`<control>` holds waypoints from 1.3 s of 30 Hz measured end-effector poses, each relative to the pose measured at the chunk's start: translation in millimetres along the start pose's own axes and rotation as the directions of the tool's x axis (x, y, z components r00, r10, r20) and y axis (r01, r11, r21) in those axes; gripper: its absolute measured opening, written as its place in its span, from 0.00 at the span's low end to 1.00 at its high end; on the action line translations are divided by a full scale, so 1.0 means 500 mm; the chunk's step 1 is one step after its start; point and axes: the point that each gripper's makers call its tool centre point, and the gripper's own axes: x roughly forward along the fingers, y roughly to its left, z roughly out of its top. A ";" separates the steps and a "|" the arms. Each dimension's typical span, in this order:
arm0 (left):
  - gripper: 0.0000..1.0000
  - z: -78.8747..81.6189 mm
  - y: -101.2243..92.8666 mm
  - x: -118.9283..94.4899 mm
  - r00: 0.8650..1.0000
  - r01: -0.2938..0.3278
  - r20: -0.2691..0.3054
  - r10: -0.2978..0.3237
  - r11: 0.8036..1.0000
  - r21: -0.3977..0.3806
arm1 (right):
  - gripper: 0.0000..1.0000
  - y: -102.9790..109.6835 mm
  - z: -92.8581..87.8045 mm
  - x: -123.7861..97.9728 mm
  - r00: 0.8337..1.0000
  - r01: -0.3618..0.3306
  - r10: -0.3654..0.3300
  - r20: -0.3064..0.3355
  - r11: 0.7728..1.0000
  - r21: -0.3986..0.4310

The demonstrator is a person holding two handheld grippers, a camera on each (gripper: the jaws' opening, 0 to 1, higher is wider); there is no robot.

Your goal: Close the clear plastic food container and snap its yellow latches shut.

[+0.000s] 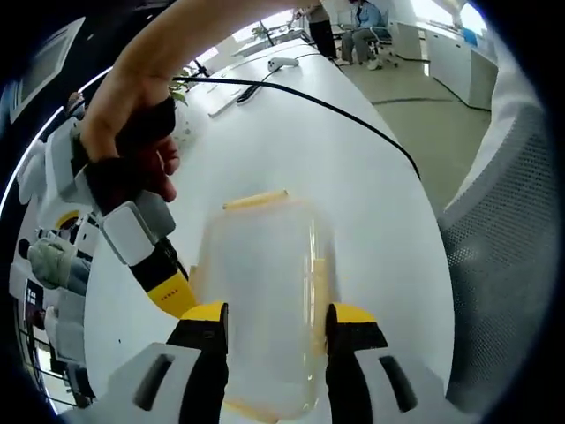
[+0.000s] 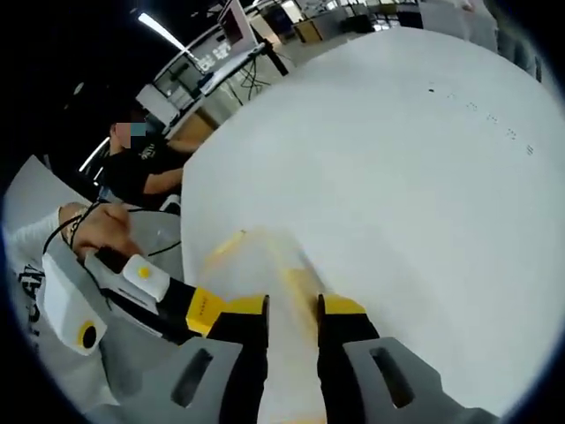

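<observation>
Your smooth white oval tabletop (image 1: 353,168) runs wide w/ bare room far side. Clear rectangular plastic food container (image 1: 265,291) sits lid-down on it, yellow latches (image 1: 256,200) along its edges. Your left gripper (image 1: 276,320) straddles it, jaws spread. Right gripper (image 2: 292,311) jaws narrowly parted over its yellow edge; grip cannot tell.

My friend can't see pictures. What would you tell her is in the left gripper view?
A clear food container with yellow latches sits on a white table, between the left gripper's open jaws. The right gripper reaches in beside it.
</observation>
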 end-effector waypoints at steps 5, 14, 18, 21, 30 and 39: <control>0.39 -0.001 -0.001 0.003 1.000 -0.021 -0.012 0.021 1.000 0.020 | 0.16 0.002 0.001 0.002 1.000 -0.001 0.001 -0.008 1.000 0.002; 0.39 -0.001 -0.001 0.005 1.000 -0.024 -0.012 0.024 1.000 0.018 | 0.15 0.000 0.000 0.001 0.999 -0.007 0.008 -0.038 1.000 0.024; 0.39 -0.001 -0.001 0.005 1.000 -0.025 -0.015 0.025 1.000 0.017 | 0.15 0.001 0.000 0.002 0.999 -0.007 0.009 -0.053 0.999 0.038; 0.39 -0.001 -0.001 0.006 1.000 -0.029 -0.012 0.029 0.999 0.014 | 0.15 -0.001 0.000 0.002 0.998 -0.012 0.015 -0.062 0.998 0.054; 0.39 -0.001 -0.001 0.004 1.000 -0.028 0.000 0.028 0.999 0.018 | 0.13 0.000 -0.006 0.004 0.995 -0.038 0.046 -0.090 0.996 0.086; 0.40 0.002 -0.001 0.007 0.998 -0.054 -0.028 0.055 0.998 0.028 | 0.15 0.002 0.000 0.001 0.990 0.024 -0.023 -0.140 1.000 0.005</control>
